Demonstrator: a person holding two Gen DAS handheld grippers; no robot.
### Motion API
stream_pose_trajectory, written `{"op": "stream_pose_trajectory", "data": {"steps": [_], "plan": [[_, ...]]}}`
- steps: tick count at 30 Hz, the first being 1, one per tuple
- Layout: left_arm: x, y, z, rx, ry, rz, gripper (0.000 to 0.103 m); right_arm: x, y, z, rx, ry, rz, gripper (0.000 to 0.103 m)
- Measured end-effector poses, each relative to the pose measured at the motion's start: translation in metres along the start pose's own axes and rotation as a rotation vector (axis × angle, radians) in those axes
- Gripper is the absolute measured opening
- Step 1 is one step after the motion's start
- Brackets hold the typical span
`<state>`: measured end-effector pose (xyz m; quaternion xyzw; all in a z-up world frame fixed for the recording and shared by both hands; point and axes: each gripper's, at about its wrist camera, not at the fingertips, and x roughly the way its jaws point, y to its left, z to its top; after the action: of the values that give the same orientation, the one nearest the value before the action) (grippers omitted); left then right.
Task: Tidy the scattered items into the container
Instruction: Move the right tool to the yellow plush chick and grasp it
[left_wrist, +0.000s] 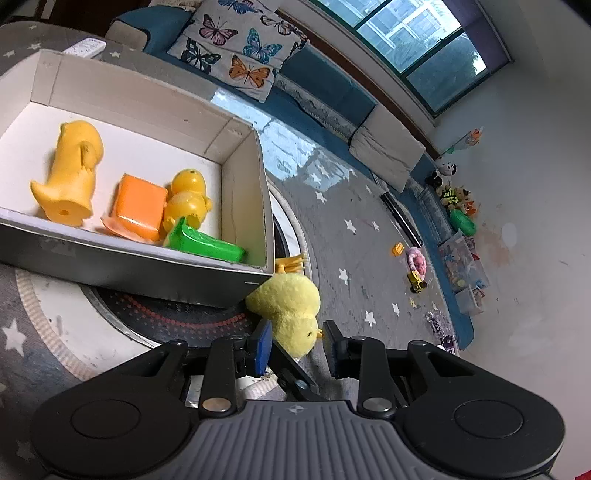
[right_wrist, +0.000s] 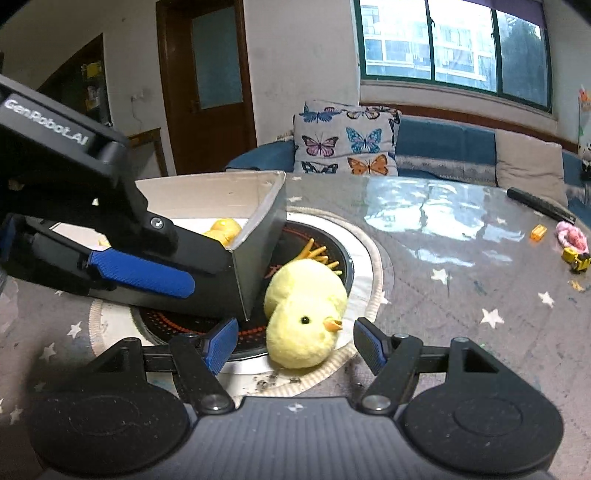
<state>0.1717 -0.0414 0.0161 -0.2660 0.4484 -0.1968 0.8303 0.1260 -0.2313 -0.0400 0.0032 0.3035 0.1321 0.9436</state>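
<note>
A yellow plush chick (right_wrist: 304, 314) lies on the table just outside the near right corner of the cardboard box (right_wrist: 258, 258). My right gripper (right_wrist: 295, 349) is open, its blue pads on either side of the chick's head. My left gripper (left_wrist: 297, 345) is open above the chick (left_wrist: 288, 310), beside the box (left_wrist: 147, 273). The box holds a yellow duck (left_wrist: 72, 173), an orange block (left_wrist: 138, 206), a small yellow duck (left_wrist: 188, 195) and a green piece (left_wrist: 207, 243). Yellow toy fries (right_wrist: 317, 254) lie behind the chick.
A round dark hotplate (right_wrist: 314, 236) sits in the table under the box. At the far right of the table lie a black remote (right_wrist: 539, 205), a small orange piece (right_wrist: 538, 232), a pink toy (right_wrist: 572, 236) and a yellow toy truck (right_wrist: 576, 260). A sofa with a butterfly cushion (right_wrist: 347, 144) stands behind.
</note>
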Motion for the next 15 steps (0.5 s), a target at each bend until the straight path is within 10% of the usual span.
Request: {"op": "stream_pose_trajectory", "data": {"steps": [15], "plan": [[0.012, -0.001, -0.003, -0.019, 0.012, 0.009, 0.034, 0.006, -0.010, -0.004, 0.054, 0.027, 0.044, 0.043]]}}
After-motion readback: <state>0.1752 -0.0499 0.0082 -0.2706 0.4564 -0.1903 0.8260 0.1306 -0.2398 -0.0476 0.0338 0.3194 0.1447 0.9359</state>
